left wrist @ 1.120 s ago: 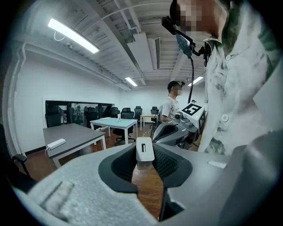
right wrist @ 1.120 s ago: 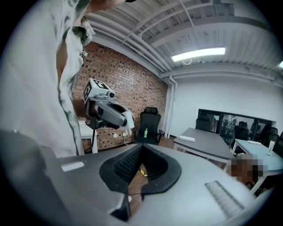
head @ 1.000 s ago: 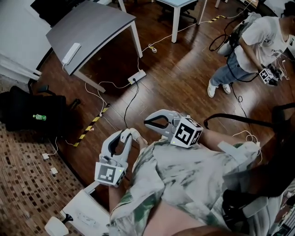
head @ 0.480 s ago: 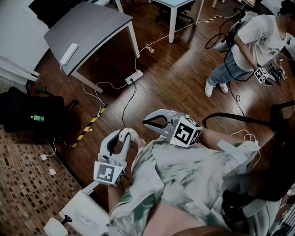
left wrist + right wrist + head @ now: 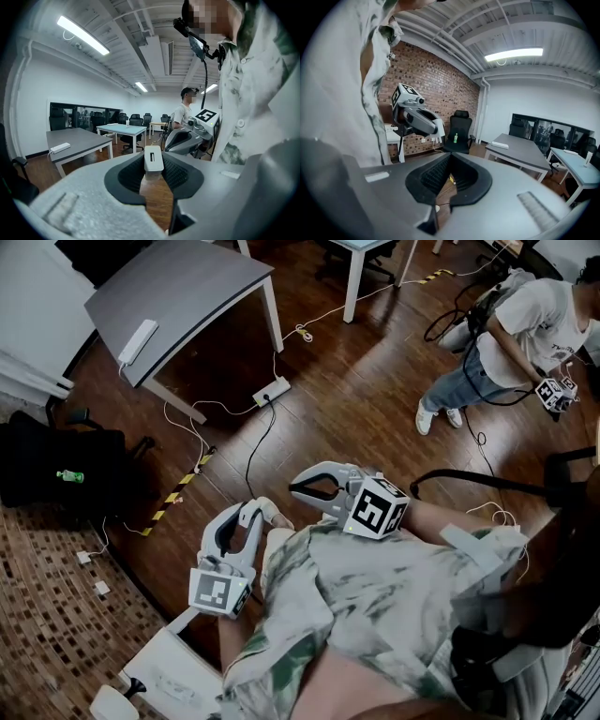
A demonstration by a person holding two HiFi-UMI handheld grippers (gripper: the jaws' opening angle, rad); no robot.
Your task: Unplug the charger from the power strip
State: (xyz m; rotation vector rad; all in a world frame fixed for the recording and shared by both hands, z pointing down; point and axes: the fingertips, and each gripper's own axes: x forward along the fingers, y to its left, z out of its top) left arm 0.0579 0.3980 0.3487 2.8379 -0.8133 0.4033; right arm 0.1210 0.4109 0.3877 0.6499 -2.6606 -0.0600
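My left gripper is held waist-high over the wooden floor, shut on a small white charger. In the left gripper view the charger stands upright between the dark pads at the left gripper's tips. My right gripper hovers just right of it, jaws shut with nothing between them. A white power strip lies on the floor far ahead with a black cable plugged in. The right gripper view shows the left gripper with the charger.
A grey table carrying a second white power strip stands at upper left. There is a black chair at left and yellow-black tape with loose cables on the floor. Another person stands at upper right.
Both grippers stay where they were, the left still holding the charger. The floor scene has slid slightly as the head camera shifted.
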